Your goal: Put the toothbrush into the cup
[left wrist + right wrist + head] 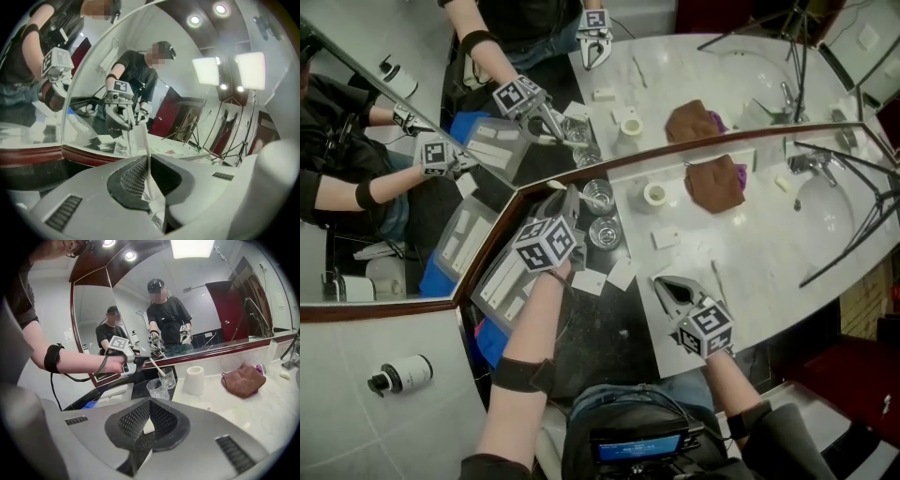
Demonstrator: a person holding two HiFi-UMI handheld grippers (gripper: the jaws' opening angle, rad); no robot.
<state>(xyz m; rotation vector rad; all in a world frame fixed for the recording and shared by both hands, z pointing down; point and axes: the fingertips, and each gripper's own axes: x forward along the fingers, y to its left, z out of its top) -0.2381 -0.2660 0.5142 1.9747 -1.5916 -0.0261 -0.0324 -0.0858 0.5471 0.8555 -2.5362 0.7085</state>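
Note:
My left gripper [570,199] is shut on the handle of a white toothbrush [143,145]. In the right gripper view the toothbrush [157,367] slants down from that gripper [136,361], and its lower end sits at the mouth of the far clear glass cup [168,378]. A second clear cup [158,389] stands just in front of it. In the head view both cups [598,197] [605,232] stand by the mirror's foot, just right of my left gripper. My right gripper [664,286] is shut on nothing, low over the counter [741,272] and apart from the cups.
A white roll [654,194] and a brown cloth [712,183] lie right of the cups. The sink [825,211] with its faucet [806,164] is at far right, under tripod legs. White packets [591,281] lie on the dark counter part. The mirror runs behind.

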